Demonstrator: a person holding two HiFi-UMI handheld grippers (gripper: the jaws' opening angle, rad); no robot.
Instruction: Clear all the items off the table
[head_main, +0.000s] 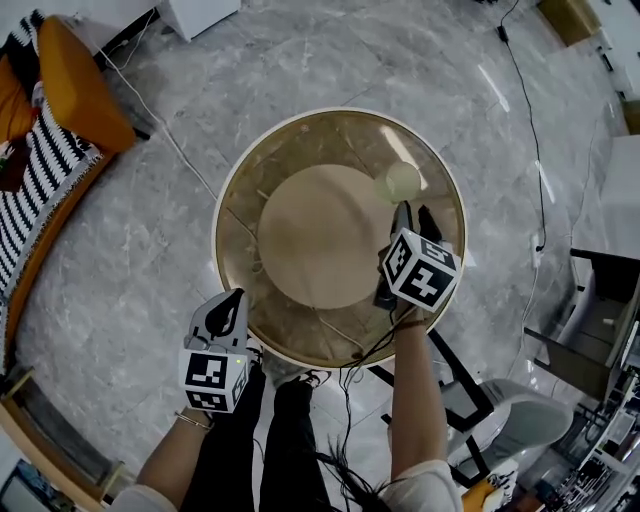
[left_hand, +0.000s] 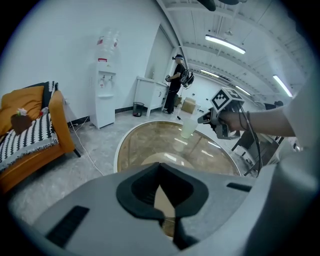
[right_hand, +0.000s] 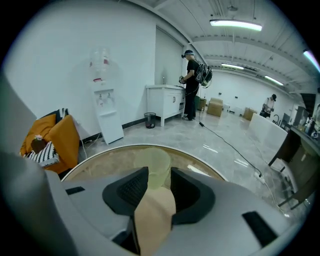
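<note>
— Cup (head_main: 403, 181) on the far side of the round table (head_main: 232, 250), just ahead of the right gripper (head_main: 413, 212).
— Jaws half apart, nothing pinched. Left gripper (head_main: 234, 298) at the near rim, jaws together, empty.

I look down on a round glass tabletop (head_main: 240, 240) standing on a grey marble floor (head_main: 140, 260). A pale green cup (head_main: 403, 181) stands on its far right part. My right tongs (head_main: 413, 212) point at the cup from just beside it, jaws apart. My left tongs (head_main: 230, 300) hang at the near left rim. An orange sofa (head_main: 75, 95) with a striped throw (head_main: 50, 165) lies well apart, at the left.
</note>
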